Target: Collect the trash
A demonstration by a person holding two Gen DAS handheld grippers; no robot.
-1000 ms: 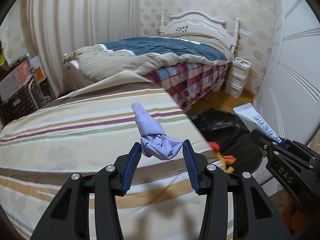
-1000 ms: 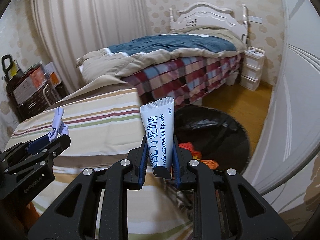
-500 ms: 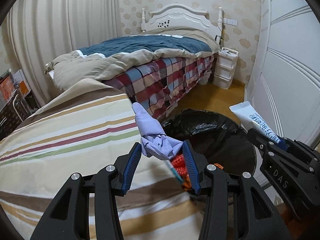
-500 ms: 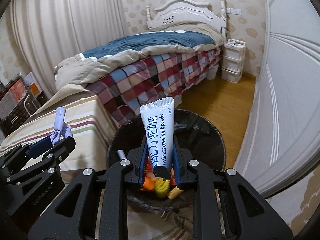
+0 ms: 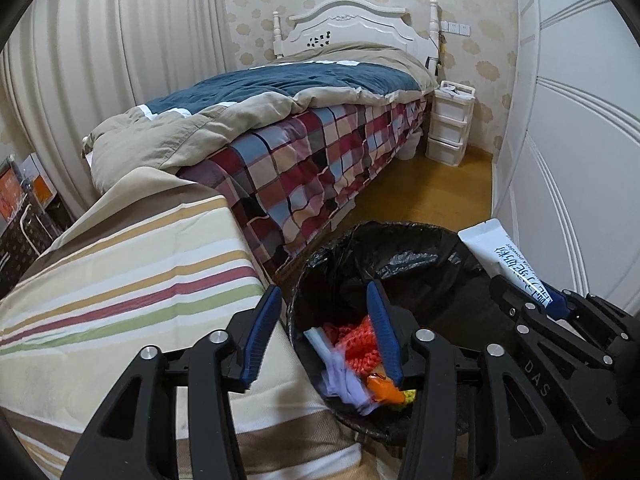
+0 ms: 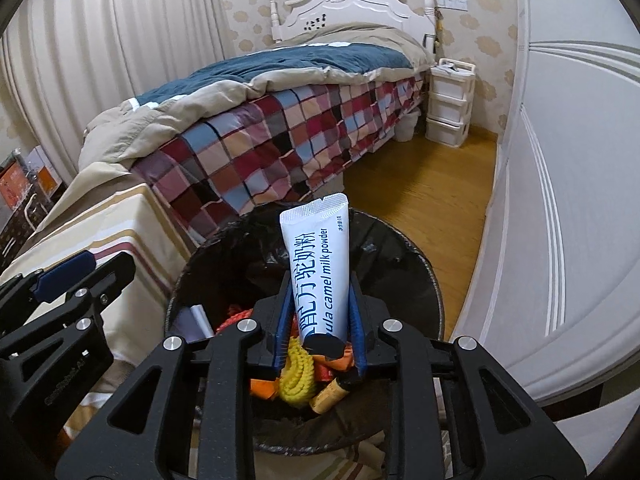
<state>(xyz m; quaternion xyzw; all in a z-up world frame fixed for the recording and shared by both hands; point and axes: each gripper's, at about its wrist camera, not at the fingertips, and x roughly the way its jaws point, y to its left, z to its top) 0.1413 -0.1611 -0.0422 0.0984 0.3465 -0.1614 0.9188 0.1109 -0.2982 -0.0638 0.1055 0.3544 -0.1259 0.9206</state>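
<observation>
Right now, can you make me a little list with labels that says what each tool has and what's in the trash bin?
left tool: open, holding nothing, above the bin's near edge
right tool: shut on the milk powder packet, above the bin
trash bin: black liner, beside the striped bed
inside the bin: pale purple glove, orange netting, yellow piece
background: plaid bed, white drawers

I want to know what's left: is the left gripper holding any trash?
No, the left gripper is open and empty; the purple wad lies in the trash bin.
</observation>
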